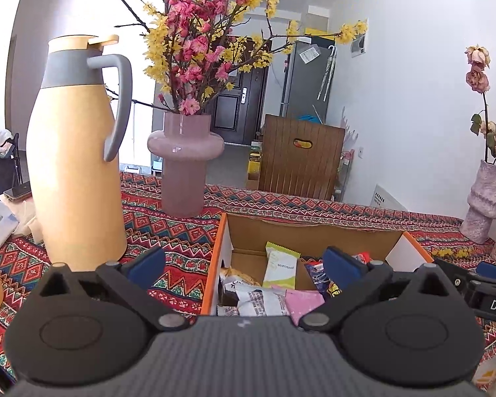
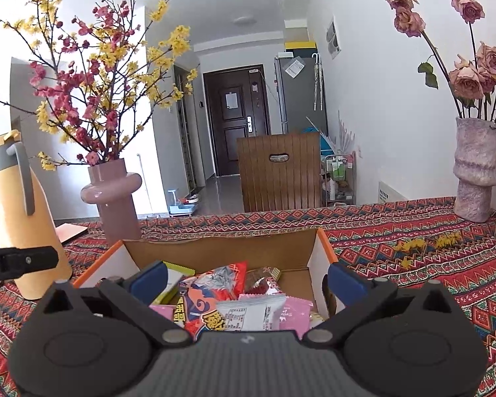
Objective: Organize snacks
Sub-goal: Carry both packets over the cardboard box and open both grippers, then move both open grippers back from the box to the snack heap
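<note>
An open cardboard box (image 1: pixel 310 231) with orange edges stands on the patterned tablecloth and holds several snack packets: a white-green bar (image 1: pixel 280 266), a pink packet (image 1: pixel 303 301) and a white packet (image 1: pixel 264 301). My left gripper (image 1: pixel 244 264) is open above the box's near left part, with nothing between its blue pads. In the right wrist view the same box (image 2: pixel 221 251) shows a red-orange bag (image 2: pixel 211 287), a white packet (image 2: pixel 251 314) and a pink packet (image 2: pixel 296 314). My right gripper (image 2: pixel 248 281) is open over them and holds nothing.
A tall yellow thermos jug (image 1: pixel 76 152) and a pink vase (image 1: pixel 183 165) of blossom branches stand left of the box. A textured vase (image 2: pixel 476 172) of dried roses stands at the right. A wooden chair back (image 2: pixel 281 168) rises beyond the table's far edge.
</note>
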